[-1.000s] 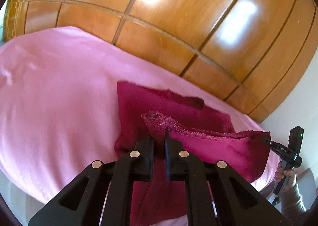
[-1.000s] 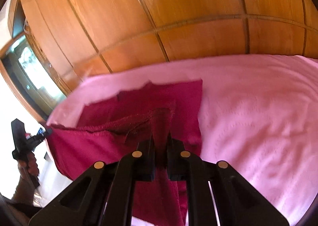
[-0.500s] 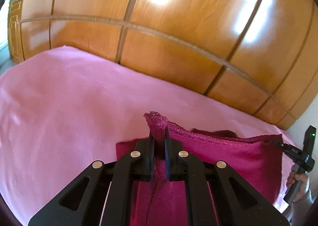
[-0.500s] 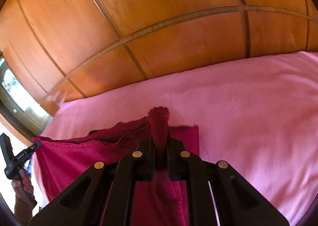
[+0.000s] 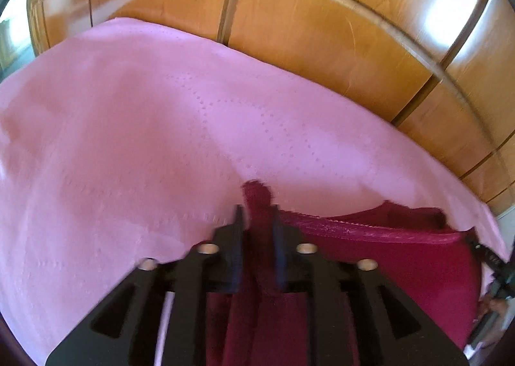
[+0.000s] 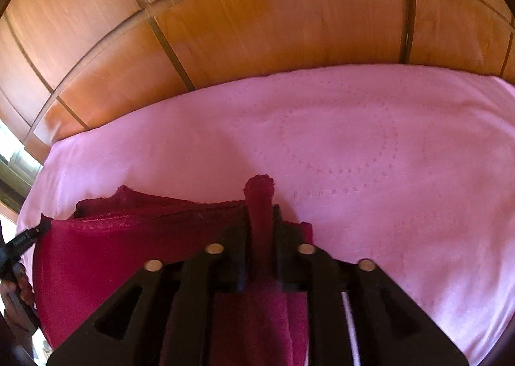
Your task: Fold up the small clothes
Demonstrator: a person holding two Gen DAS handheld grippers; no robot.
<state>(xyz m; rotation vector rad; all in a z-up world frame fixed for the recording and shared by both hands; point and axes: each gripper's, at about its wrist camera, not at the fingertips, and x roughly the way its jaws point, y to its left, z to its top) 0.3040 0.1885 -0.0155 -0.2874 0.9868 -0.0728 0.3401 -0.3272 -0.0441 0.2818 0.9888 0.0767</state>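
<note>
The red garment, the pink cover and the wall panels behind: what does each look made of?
Red garment: soft knit or woven cloth, matte; it drapes, with a stitched hem.
Pink cover: smooth woven fabric, slight sheen, dotted embossed or stitched pattern.
Wall panels: wood or wood veneer, glossy; grain shows and light glares off them.
Both grippers, left and right, pinch the garment.

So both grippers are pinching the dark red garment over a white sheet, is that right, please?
Not quite: the sheet is pink, as the right wrist view shows. Both the left gripper and right gripper are indeed shut on the dark red garment.
</note>
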